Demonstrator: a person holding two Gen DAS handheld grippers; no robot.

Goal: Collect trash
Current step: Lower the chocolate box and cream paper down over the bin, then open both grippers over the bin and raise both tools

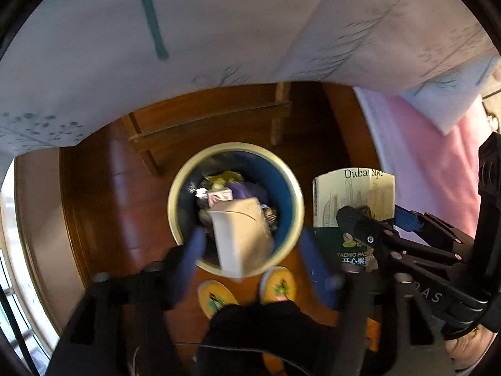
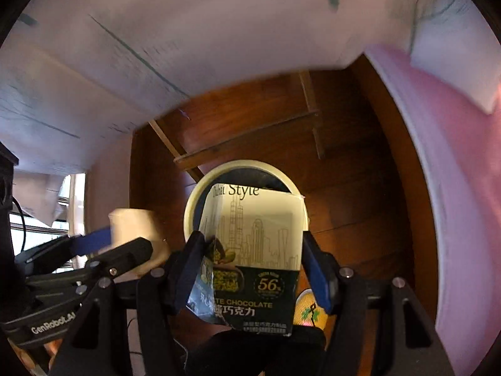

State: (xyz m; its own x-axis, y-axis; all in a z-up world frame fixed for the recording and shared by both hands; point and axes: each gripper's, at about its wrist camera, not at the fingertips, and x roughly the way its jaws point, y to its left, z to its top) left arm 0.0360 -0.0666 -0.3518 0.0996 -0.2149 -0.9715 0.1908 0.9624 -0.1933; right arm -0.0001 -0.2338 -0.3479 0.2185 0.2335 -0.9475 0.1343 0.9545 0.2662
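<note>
A: Why is my left gripper (image 1: 250, 260) over the bin (image 1: 175, 206)?

B: I hold it there so the pale box (image 1: 242, 238) drops straight in. Its blue fingers (image 1: 188, 260) stand apart, well clear of the blurred box, which looks released.

A: And the right gripper (image 2: 250, 269)?

B: It is clamped on the chocolate carton (image 2: 260, 250), at three o'clock of the bin in the left view, waiting its turn. The carton is cream above with a skyline drawing, dark green below, one side torn.

Wooden floor (image 1: 103, 206); round trash bin (image 1: 175, 194) and yellow slippers (image 1: 216, 297) on it.
</note>
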